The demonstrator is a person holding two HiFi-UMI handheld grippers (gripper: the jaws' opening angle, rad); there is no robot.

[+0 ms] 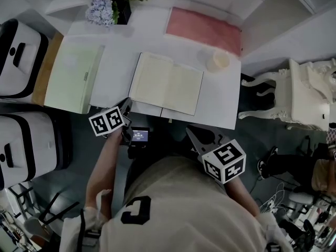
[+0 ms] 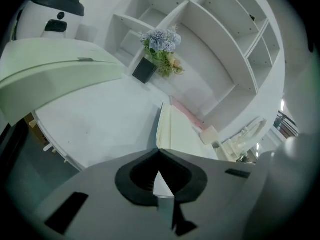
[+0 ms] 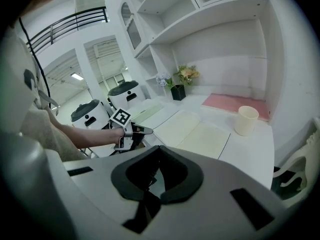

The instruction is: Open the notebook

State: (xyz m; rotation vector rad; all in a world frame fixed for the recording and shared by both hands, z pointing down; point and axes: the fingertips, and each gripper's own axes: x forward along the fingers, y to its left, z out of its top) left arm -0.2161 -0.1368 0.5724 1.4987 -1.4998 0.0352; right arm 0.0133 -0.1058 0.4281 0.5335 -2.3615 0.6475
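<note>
The notebook [image 1: 166,83] lies open flat on the white table [image 1: 115,70], its cream pages up; it also shows in the left gripper view [image 2: 172,131] and the right gripper view [image 3: 197,131]. My left gripper [image 1: 127,104] is at the table's front edge, just off the notebook's near left corner, jaws together and empty [image 2: 159,152]. The right gripper view catches it from the side [image 3: 144,130]. My right gripper [image 1: 190,132] hangs below the table's front edge, apart from the notebook, its jaws closed on nothing [image 3: 159,148].
A pale green folder [image 1: 73,77] lies left of the notebook. A cream cup [image 1: 218,60] and a pink mat [image 1: 203,29] sit behind it, flowers [image 1: 102,10] at the back left. A white chair [image 1: 302,96] stands right of the table, white machines [image 1: 18,56] left.
</note>
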